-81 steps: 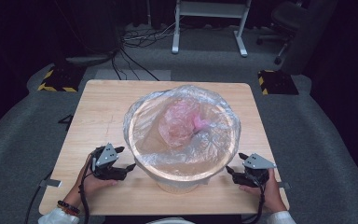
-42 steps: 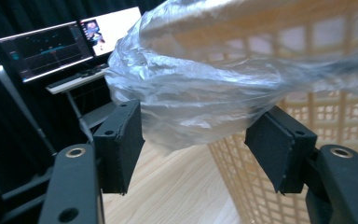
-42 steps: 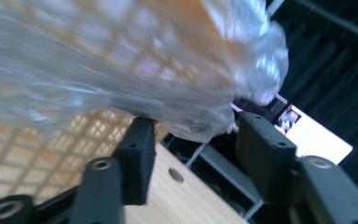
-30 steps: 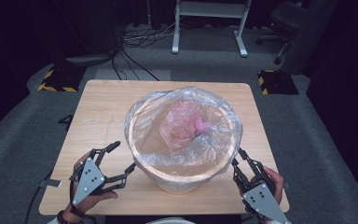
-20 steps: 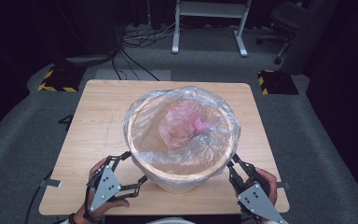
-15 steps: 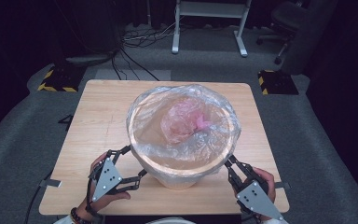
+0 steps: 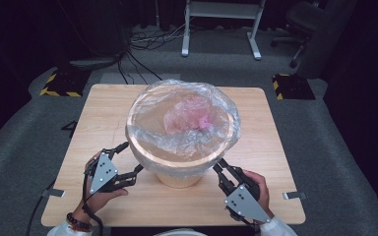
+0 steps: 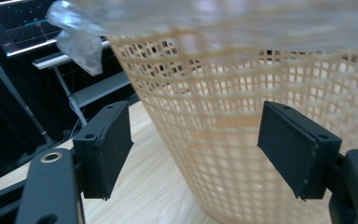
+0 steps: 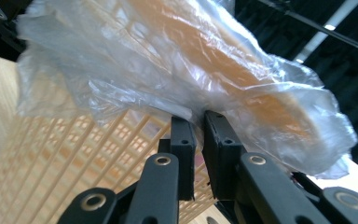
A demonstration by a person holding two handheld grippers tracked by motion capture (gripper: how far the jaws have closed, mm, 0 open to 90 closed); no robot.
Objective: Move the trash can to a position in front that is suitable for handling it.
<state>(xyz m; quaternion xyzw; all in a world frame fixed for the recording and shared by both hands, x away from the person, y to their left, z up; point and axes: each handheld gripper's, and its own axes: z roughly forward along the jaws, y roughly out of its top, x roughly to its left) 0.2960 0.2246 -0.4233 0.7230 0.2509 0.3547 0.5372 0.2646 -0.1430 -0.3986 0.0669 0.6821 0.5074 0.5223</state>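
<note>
A tan lattice basket [image 7: 179,176] stands mid-table, lined with a clear plastic bag [image 7: 177,140] whose hem folds over the rim; a pink crumpled bag [image 7: 189,113] lies inside. My left gripper [image 7: 132,157] is open at the basket's lower left, its pads [image 8: 107,144] either side of the lattice wall [image 8: 242,93] without touching it. My right gripper [image 7: 217,167] sits under the rim at the lower right. In the right gripper view its jaws [image 9: 196,116] stand nearly together, having just eased apart a little, with the bag's hanging hem [image 9: 144,60] caught at the tips.
The wooden table [image 7: 295,147] has bare board around the basket. Beyond it lie a grey carpet, cables, a white frame leg [image 7: 184,29] and an office chair [image 7: 307,19]. Black and yellow floor pads [image 7: 59,83] lie off both far corners.
Both hands have slid forward to the basket. The left gripper now straddles its lower wall; the right gripper has moved up under the rim to the bag's hem.
</note>
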